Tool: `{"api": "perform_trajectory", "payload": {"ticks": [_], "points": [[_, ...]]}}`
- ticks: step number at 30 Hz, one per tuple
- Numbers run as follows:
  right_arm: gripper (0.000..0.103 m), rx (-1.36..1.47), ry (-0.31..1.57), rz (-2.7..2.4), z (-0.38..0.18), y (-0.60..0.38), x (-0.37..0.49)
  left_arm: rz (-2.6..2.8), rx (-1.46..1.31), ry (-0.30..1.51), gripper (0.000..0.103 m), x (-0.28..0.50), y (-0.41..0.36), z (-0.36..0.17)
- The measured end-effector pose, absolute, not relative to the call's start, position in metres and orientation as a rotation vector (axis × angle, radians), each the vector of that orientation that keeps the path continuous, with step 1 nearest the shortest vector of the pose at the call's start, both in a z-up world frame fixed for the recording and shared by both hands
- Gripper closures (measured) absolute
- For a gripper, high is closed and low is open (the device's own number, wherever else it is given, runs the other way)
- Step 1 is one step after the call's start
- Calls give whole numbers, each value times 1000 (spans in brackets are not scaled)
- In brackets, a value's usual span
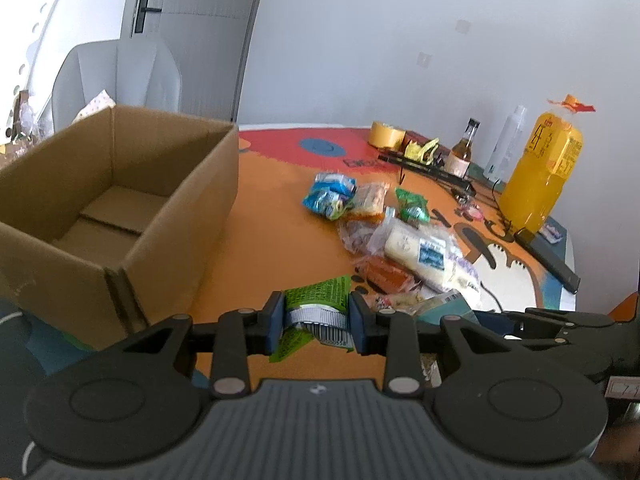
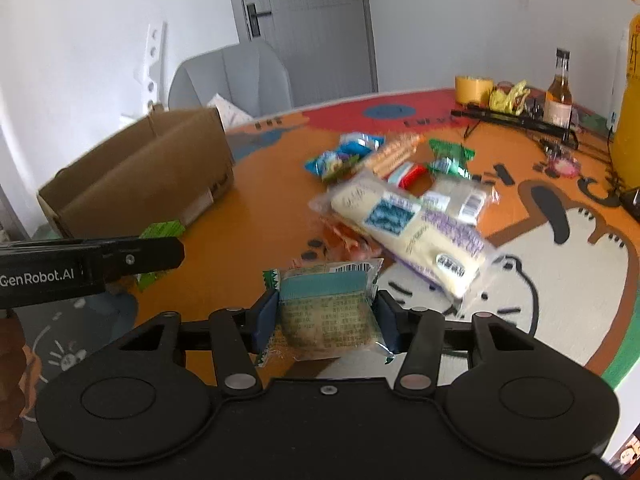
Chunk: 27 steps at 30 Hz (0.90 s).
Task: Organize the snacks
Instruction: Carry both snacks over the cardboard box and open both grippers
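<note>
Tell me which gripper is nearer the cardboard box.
Left. The left gripper, shut on a green packet, is beside the cardboard box; the right gripper is farther away.

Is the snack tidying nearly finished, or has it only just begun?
Only just begun, it seems. The cardboard box shows a bare floor, so nothing looks packed yet. In hand: the left tongs grip a green packet, and the right tongs grip a pale wrapped snack. Left to do: a heap of packets lies loose on the table.
</note>
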State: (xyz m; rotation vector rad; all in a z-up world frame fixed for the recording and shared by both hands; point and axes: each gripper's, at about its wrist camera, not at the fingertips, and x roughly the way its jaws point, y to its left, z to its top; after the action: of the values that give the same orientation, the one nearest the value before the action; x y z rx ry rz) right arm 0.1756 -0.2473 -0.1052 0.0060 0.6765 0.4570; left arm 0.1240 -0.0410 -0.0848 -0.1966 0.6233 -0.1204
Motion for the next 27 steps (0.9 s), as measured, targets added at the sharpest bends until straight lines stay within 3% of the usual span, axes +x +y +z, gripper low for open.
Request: {"api": "perform_trajectory", "payload": {"ticks": [27], "points": [[53, 6, 526, 635, -38, -186, 192, 14, -174, 445, 70, 115, 27, -8]]}}
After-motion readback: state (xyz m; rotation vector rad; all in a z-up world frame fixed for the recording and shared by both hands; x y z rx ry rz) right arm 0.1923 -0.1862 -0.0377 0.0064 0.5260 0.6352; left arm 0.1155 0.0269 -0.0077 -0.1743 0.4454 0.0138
